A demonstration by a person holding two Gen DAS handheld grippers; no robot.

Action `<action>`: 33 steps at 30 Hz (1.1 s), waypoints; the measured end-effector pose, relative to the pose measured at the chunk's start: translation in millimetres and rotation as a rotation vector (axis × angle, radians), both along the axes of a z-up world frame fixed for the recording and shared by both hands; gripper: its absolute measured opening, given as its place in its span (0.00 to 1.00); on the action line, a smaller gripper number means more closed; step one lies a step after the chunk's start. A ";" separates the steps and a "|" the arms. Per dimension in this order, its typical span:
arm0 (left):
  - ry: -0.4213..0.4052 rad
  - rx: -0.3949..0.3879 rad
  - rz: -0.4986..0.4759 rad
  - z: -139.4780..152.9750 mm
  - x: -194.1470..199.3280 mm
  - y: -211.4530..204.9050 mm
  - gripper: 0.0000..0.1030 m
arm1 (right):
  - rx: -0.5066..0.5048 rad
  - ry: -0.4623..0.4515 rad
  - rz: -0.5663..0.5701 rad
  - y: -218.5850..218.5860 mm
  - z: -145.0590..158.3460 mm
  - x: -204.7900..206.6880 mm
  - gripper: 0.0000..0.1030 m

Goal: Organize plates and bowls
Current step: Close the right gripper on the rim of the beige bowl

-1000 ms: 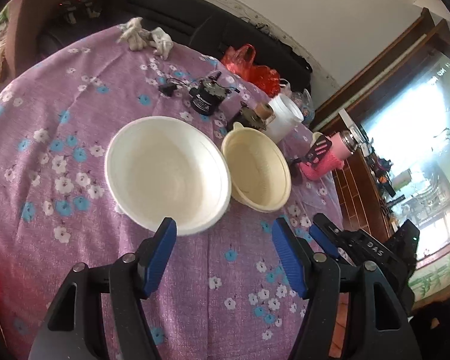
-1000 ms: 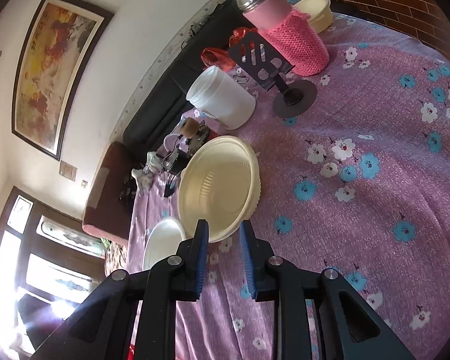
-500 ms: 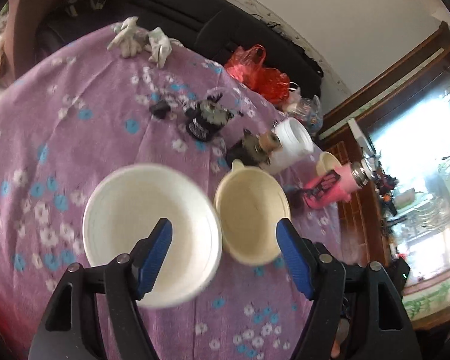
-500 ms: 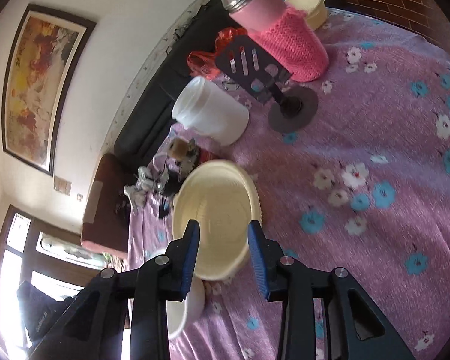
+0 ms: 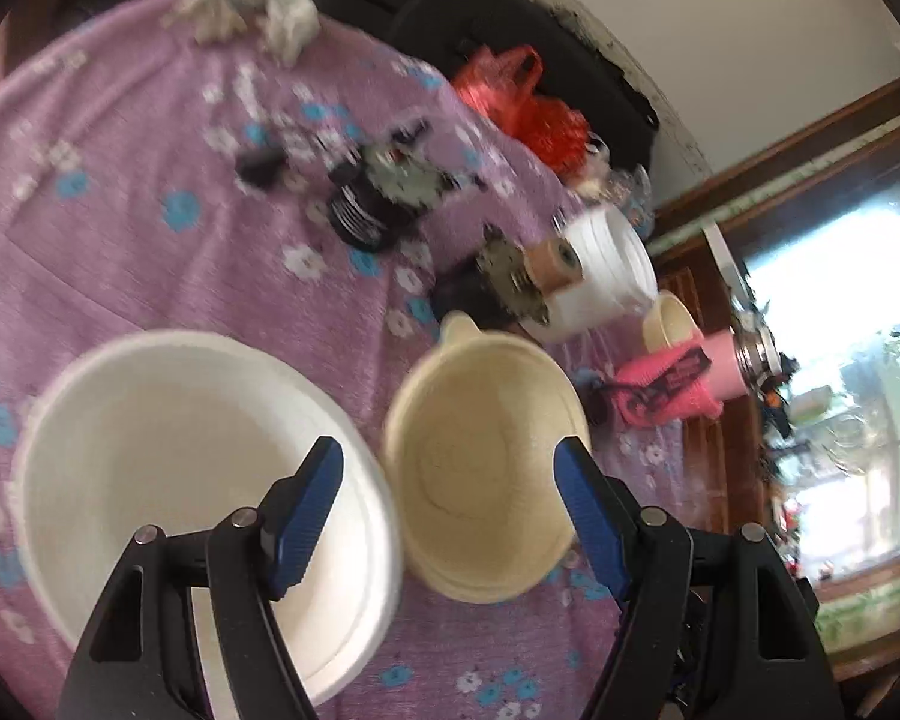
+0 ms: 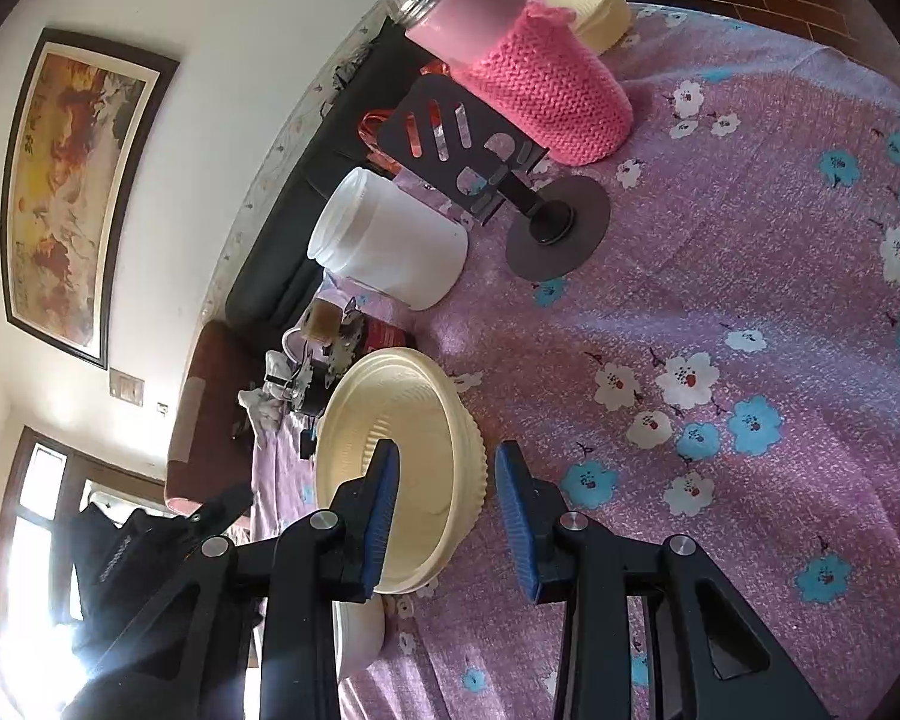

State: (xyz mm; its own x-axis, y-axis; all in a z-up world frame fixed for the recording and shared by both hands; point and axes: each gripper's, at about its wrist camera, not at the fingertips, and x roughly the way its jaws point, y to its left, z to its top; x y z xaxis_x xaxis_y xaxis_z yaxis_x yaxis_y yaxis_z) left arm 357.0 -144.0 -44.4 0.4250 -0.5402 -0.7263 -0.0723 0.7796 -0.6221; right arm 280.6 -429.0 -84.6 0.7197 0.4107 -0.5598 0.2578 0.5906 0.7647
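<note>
**Two bowls side by side, both grippers wide apart**

Left wrist view: blurred. The left gripper [image 5: 447,501] gapes empty above a white bowl [image 5: 168,462] and cream bowl [image 5: 486,468], mouths up, on the floral cloth [image 5: 120,240].

Right wrist view: the right gripper [image 6: 447,510] straddles the cream bowl's [image 6: 402,420] rim without closing; the white bowl [image 6: 360,630] is mostly hidden.

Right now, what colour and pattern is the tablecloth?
The tablecloth is purple with white and blue flowers; clearest in the right wrist view.

left gripper [image 5: 450,516] fingers spread wide, right gripper [image 6: 447,510] fingers parted too but narrower, neither's holding anything
</note>
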 end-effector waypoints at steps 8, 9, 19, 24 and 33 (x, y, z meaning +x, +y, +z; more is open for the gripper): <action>-0.070 -0.124 -0.095 11.2 2.9 -2.4 0.70 | -0.023 -0.024 0.014 10.3 -2.9 3.6 0.35; -0.080 -0.121 -0.082 11.3 4.5 0.5 0.70 | -0.031 -0.026 0.018 12.4 -2.9 3.9 0.35; -0.125 -0.059 -0.101 -2.1 24.0 -4.7 0.70 | -0.067 -0.032 -0.004 15.1 -2.2 3.7 0.35; -0.105 -0.072 -0.119 -12.0 28.7 -9.6 0.70 | -0.033 -0.025 -0.020 7.4 -6.0 3.1 0.35; -0.094 -0.062 -0.107 -17.9 34.5 -3.5 0.70 | 0.007 -0.007 0.013 14.3 -17.5 12.0 0.35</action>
State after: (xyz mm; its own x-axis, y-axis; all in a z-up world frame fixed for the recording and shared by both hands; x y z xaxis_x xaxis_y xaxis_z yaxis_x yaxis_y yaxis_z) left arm 391.5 -147.5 -62.3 0.4271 -0.6289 -0.6497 0.0705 0.7395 -0.6695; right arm 292.7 -414.7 -102.1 0.7179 0.4243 -0.5519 0.2448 0.5883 0.7707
